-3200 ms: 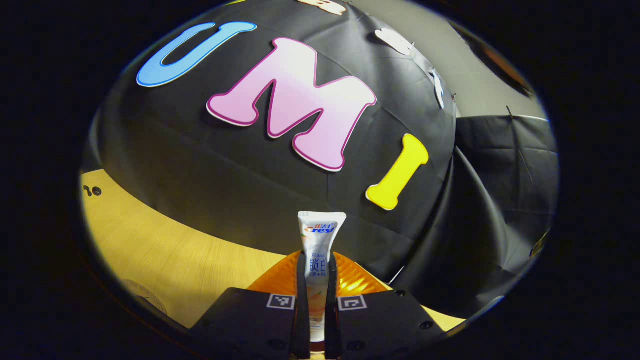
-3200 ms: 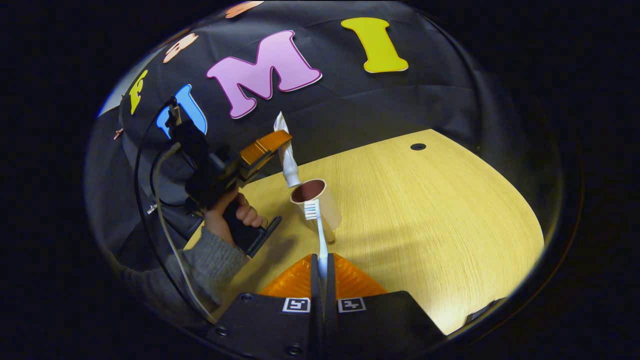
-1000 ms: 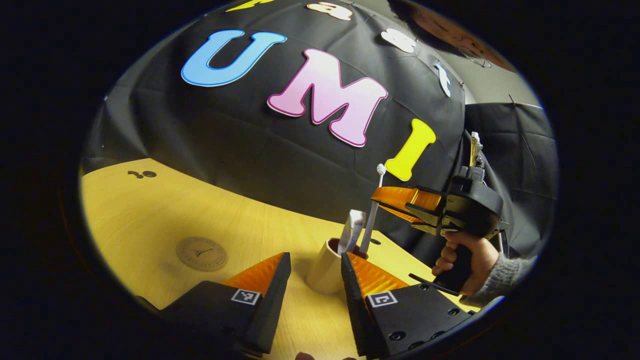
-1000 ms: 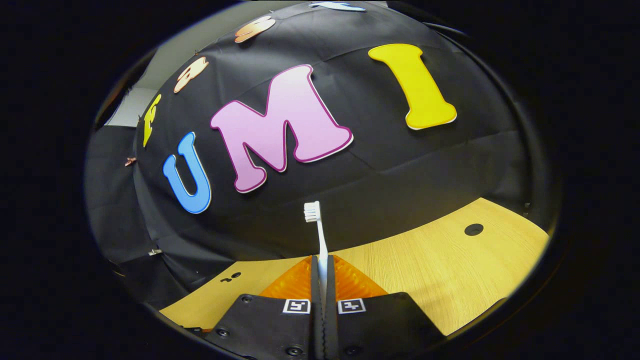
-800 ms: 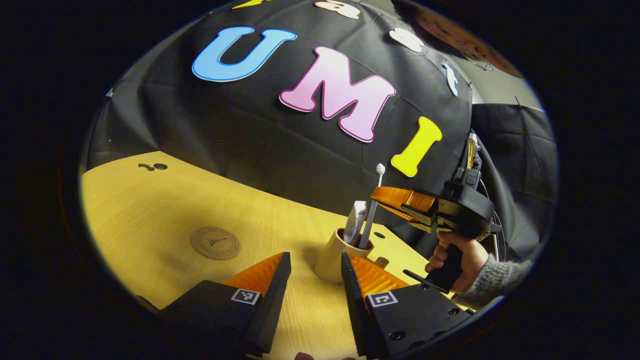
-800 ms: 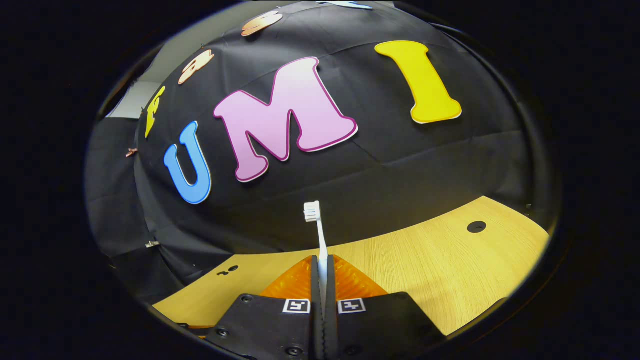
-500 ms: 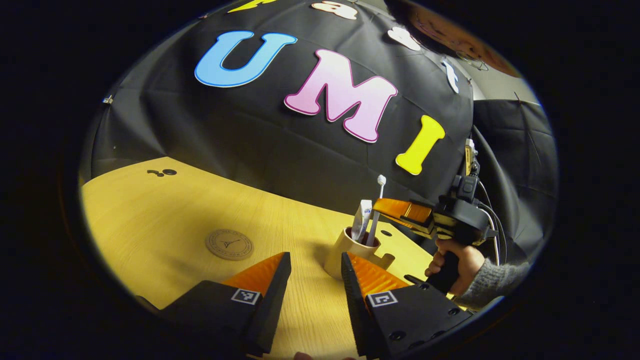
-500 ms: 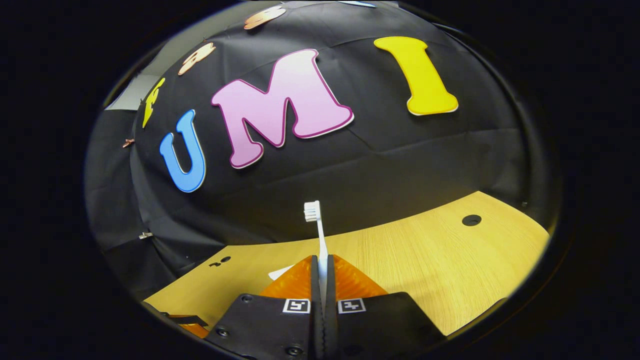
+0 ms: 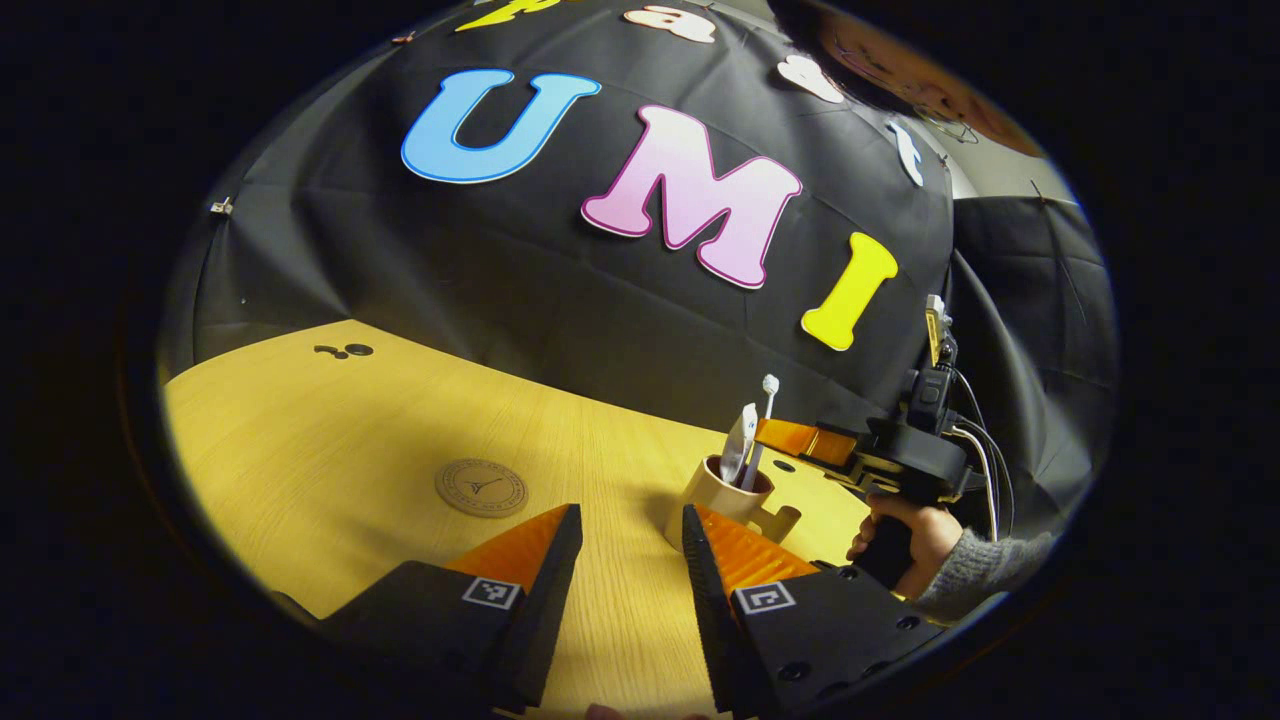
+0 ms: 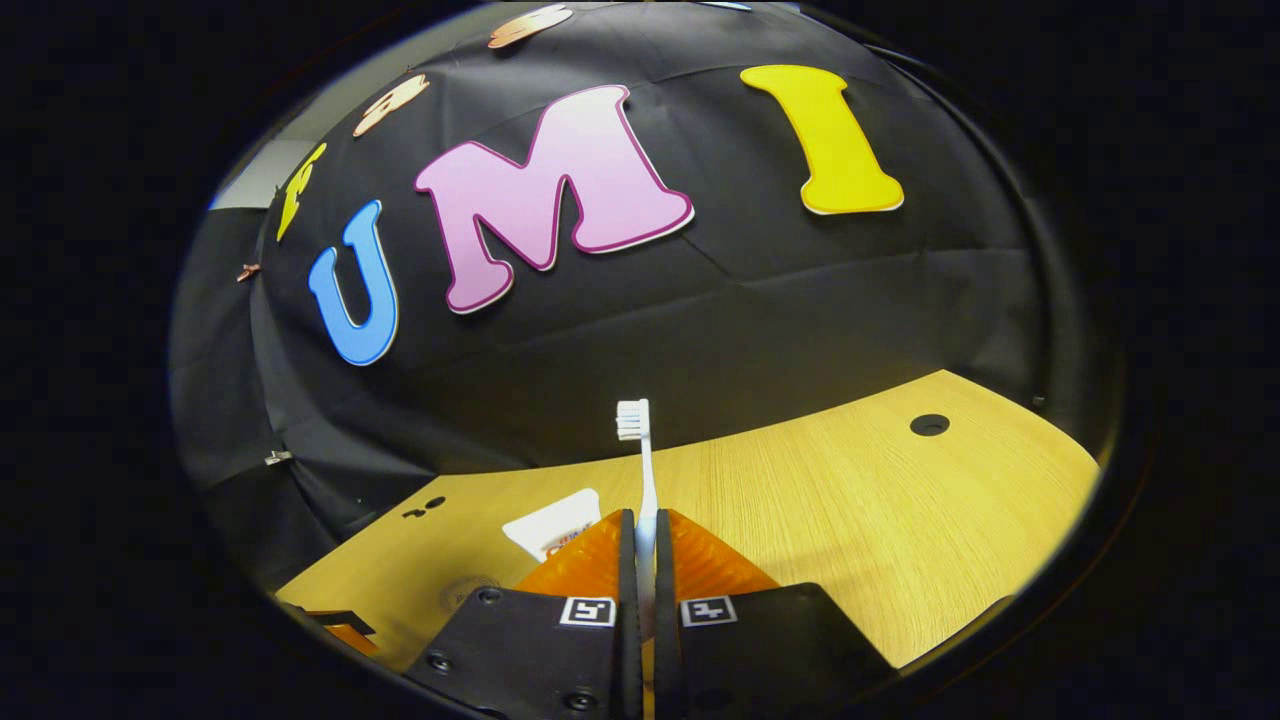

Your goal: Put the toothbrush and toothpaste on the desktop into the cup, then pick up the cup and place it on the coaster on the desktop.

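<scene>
**Toothbrush held upright in the cup, toothpaste already inside**

Wood-grain surface (image 9: 330, 430) runs up to the black cloth wall (image 9: 520, 290) of the booth. In the left gripper view, a tan cup (image 9: 718, 497) with a handle stands on the surface, just beyond the left gripper (image 9: 622, 560), whose fingers are spread apart with nothing between them. The toothpaste (image 9: 738, 445) tube leans inside the cup, its flat end up. Beside it the toothbrush (image 9: 762, 420) stands nearly upright, bristles at the top and lower end down in the cup. The right gripper (image 9: 775, 437) reaches in from the right at the level of the brush's handle, carried by a hand (image 9: 900, 545) in a grey sleeve (image 9: 975, 580). A round coaster (image 9: 481, 487) lies flat on the surface to the left of the cup, well apart from it.

In the right gripper view, the right gripper (image 10: 640, 560) is clenched on the toothbrush (image 10: 640, 470), both fingers pressed against its handle, the bristled head rising straight ahead. The white end of the toothpaste (image 10: 555, 525) shows just left of the fingers. A dark round hole (image 10: 929, 424) sits in the surface far to the right.
</scene>
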A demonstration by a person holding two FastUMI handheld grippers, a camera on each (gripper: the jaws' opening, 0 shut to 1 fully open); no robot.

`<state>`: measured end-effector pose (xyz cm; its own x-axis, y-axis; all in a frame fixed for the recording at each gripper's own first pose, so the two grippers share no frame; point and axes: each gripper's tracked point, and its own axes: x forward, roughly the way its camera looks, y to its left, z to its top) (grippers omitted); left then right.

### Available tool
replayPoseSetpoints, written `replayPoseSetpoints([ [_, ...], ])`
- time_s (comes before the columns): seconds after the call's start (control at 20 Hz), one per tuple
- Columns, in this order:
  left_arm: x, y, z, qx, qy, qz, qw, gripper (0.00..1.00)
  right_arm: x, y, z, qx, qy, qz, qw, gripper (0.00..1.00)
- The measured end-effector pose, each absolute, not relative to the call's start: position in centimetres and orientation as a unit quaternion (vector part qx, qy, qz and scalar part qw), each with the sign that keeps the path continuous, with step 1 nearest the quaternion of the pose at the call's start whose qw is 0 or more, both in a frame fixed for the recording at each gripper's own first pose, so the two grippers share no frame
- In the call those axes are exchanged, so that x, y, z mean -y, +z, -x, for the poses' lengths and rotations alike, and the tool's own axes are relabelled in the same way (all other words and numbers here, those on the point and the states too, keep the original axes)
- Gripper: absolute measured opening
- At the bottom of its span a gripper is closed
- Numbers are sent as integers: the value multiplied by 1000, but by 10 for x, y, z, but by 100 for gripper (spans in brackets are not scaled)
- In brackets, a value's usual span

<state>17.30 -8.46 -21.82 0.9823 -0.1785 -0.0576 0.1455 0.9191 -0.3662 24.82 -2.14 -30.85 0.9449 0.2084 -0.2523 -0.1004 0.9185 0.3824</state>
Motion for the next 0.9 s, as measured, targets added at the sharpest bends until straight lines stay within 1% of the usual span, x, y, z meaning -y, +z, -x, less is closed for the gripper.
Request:
replayPoseSetpoints([
  [0.05, 83, -219, -172, -46, -80, 182, 979, 63, 21, -315, -246, -154, 79, -182, 968, 11],
  [0.2, 78, -219, -167, -43, -73, 180, 980, 64, 20, -323, -239, -164, 82, -187, 965, 12],
  [0.25, 76, -218, -166, -44, -71, 179, 980, 63, 20, -325, -236, -167, 83, -186, 965, 3],
  [0.3, 76, -218, -163, -44, -69, 179, 980, 63, 20, -328, -234, -174, 81, -185, 964, 16],
  [0.4, 73, -218, -161, -44, -66, 179, 981, 63, 24, -332, -228, -181, 76, -184, 963, 23],
  [0.45, 73, -218, -159, -43, -66, 180, 981, 63, 27, -332, -226, -181, 72, -182, 964, 31],
  [0.5, 72, -217, -158, -44, -65, 179, 981, 63, 30, -332, -222, -183, 70, -181, 964, 33],
  [0.55, 70, -217, -156, -44, -64, 179, 981, 63, 32, -332, -219, -186, 68, -180, 964, 27],
  [0.6, 70, -217, -154, -44, -64, 179, 981, 63, 35, -332, -216, -188, 67, -179, 963, 39],
  [0.65, 69, -216, -153, -44, -64, 179, 981, 64, 37, -330, -212, -193, 66, -178, 963, 36],
  [0.7, 68, -215, -152, -46, -63, 177, 981, 63, 39, -329, -209, -200, 66, -179, 961, 48],
  [0.75, 67, -214, -150, -47, -63, 175, 981, 63, 41, -329, -203, -210, 67, -183, 958, 39],
  [0.8, 65, -213, -147, -47, -62, 173, 982, 64, 43, -327, -198, -221, 70, -187, 955, 49],
  [0.85, 62, -211, -146, -47, -62, 170, 982, 63, 45, -326, -192, -231, 70, -189, 952, 42],
  [0.9, 59, -211, -144, -49, -60, 168, 983, 63, 47, -325, -187, -244, 69, -188, 949, 42],
])
